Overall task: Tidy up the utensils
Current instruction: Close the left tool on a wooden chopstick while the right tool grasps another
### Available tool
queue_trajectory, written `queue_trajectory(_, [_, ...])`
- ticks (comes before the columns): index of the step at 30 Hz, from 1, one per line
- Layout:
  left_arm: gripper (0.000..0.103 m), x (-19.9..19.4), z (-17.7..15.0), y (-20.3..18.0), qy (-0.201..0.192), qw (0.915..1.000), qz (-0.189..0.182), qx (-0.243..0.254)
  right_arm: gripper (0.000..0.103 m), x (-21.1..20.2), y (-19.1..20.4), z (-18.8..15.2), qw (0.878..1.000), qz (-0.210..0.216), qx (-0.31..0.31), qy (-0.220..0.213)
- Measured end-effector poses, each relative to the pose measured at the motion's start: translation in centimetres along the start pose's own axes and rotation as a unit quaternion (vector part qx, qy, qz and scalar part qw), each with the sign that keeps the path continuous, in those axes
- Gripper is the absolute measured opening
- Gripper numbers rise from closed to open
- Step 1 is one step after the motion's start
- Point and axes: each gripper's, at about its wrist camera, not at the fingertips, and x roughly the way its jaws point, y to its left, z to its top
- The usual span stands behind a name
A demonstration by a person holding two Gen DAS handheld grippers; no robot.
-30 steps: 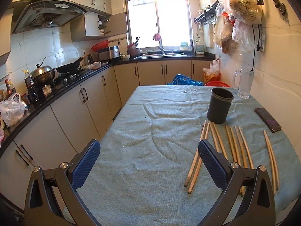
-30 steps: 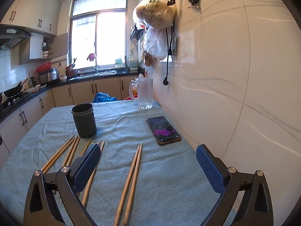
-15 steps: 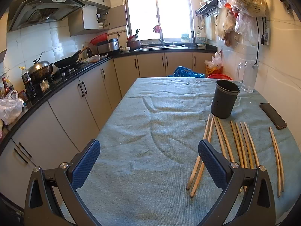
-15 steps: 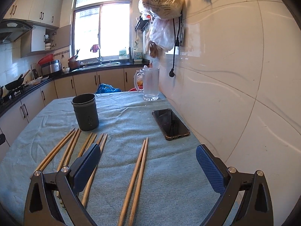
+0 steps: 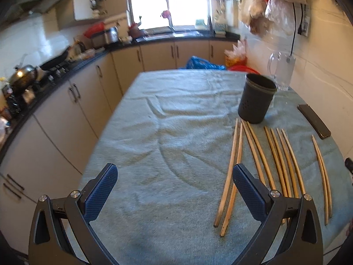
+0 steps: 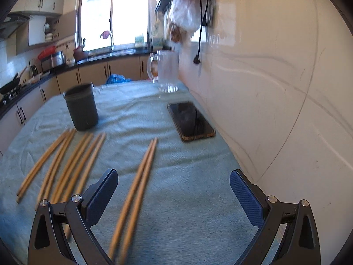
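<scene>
A big bright window (image 5: 169,0) lets sun into the kitchen. Under the window runs a dark counter (image 5: 172,38) with tan cupboard doors (image 5: 158,55) below it. In front of the window stands a table with a green cloth (image 5: 167,137). Right of the window is a shiny white wall (image 6: 275,88) with bags (image 5: 273,8) hanging on it.

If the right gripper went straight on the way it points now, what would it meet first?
Probably the bare tablecloth; the right gripper is open, the separate chopstick pair lies left of centre, the phone farther on. Depth unclear.

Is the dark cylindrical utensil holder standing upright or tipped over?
Upright: the dark cylindrical utensil holder stands on its base on the green tablecloth, open rim facing up.
</scene>
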Motion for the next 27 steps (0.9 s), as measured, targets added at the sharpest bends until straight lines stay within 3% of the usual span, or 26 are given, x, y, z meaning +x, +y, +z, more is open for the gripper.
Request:
queue_trajectory(4, [0.101, 2.8, 1.3, -0.4, 0.038, 0.9982, -0.045, 0.005, 0.103, 2.7, -1.2, 0.2, 0.998, 0.024, 0.019, 0.047])
queue_trajectory(9, [0.078, 7.2, 3.3, -2.1, 0.086, 0.9916, -0.094, 0.022, 0.097, 5.7, -1.6, 1.2, 0.993, 0.058, 0.044, 0.09])
queue_trajectory(14, [0.059, 11.5, 4.0, -4.1, 0.132, 0.9799, -0.147, 0.031, 0.067, 7.8, -0.7, 1.7, 0.988, 0.087, 0.039, 0.122])
queue_trajectory(16, [0.05, 12.9, 4.0, -5.1, 0.148, 0.9752, -0.16, 0.039, 0.063, 8.1, -0.1, 1.6, 0.987, 0.091, 0.033, 0.13])
queue_trajectory(19, [0.035, 14.3, 3.9, -6.4, 0.165, 0.9705, -0.166, 0.058, 0.059, 8.4, 0.6, 1.2, 0.986, 0.093, 0.02, 0.137])
queue_trajectory(23, [0.02, 14.8, 4.0, -7.3, 0.159, 0.9718, -0.157, 0.076, 0.051, 9.0, 1.4, 0.8, 0.986, 0.081, 0.002, 0.146])
queue_trajectory(27, [0.013, 15.0, 4.0, -7.1, 0.161, 0.9711, -0.164, 0.066, 0.047, 9.0, 1.6, 0.8, 0.986, 0.072, -0.002, 0.15])
